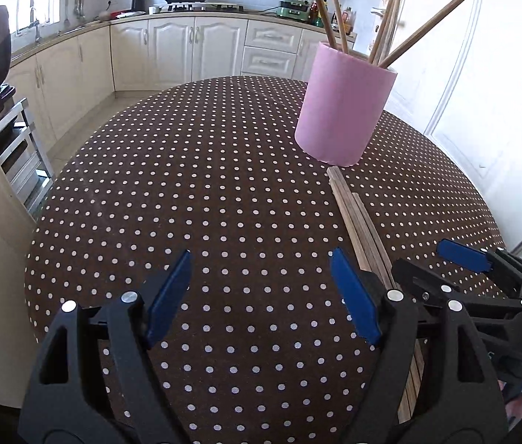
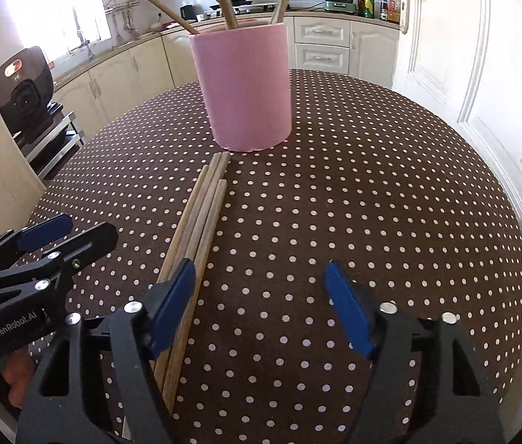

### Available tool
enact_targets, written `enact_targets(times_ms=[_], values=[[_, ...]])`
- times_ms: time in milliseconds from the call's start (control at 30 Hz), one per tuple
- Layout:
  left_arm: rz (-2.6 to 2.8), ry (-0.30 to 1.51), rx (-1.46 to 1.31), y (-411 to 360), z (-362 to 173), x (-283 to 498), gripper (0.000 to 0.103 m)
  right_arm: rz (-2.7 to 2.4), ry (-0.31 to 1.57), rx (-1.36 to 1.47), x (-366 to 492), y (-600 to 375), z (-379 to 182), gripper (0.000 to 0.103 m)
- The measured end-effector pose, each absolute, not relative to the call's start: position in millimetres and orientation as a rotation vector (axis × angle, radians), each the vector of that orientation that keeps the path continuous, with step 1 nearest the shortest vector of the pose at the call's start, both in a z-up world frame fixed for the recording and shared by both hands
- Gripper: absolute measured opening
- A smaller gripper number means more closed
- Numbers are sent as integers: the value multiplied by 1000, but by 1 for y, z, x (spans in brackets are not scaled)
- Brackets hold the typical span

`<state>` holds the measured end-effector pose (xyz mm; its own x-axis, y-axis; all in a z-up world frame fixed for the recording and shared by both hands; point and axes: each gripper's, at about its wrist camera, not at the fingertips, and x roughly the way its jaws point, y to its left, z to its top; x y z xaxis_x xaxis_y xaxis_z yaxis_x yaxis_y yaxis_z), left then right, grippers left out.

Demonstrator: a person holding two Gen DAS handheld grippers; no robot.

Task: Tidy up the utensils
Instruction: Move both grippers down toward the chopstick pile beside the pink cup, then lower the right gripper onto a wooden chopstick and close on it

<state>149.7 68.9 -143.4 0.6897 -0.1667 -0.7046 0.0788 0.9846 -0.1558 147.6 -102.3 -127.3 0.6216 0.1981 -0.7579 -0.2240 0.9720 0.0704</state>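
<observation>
A pink cylindrical holder (image 1: 344, 105) (image 2: 244, 87) stands upright on the dotted table with several wooden chopsticks (image 1: 386, 24) leaning in it. A bundle of several loose wooden chopsticks (image 1: 359, 222) (image 2: 201, 218) lies flat on the table, tips just short of the holder's base. My left gripper (image 1: 261, 296) is open and empty, left of the bundle. My right gripper (image 2: 257, 301) is open and empty; its left finger hangs over the bundle's near end. Each gripper shows at the edge of the other's view: the right one (image 1: 464, 270), the left one (image 2: 57, 236).
The round table (image 1: 187, 185) has a brown cloth with white dots. Cream kitchen cabinets (image 1: 172, 48) and a counter with a wok lie beyond. A metal rack with a black appliance (image 2: 24, 88) stands to the left. A white door (image 2: 482, 74) is on the right.
</observation>
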Motion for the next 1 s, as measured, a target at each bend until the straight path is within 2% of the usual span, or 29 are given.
enact_targets(times_ms=[133, 267, 433, 533, 600, 1000], values=[[-126, 821, -130, 72, -145, 157, 76, 252, 868, -63, 150, -96, -126, 60], [-99, 832, -144, 78, -146, 161, 76, 274, 871, -87, 151, -88, -125, 49], [-99, 836, -154, 84, -146, 163, 76, 269, 872, -105, 152, -83, -125, 45], [-87, 841, -140, 83, -147, 162, 76, 272, 869, -106, 155, -78, -124, 35], [-77, 849, -136, 81, -147, 164, 76, 278, 863, -136, 156, -71, -123, 25], [-59, 848, -106, 65, -147, 156, 76, 306, 875, -158, 145, -71, -129, 17]])
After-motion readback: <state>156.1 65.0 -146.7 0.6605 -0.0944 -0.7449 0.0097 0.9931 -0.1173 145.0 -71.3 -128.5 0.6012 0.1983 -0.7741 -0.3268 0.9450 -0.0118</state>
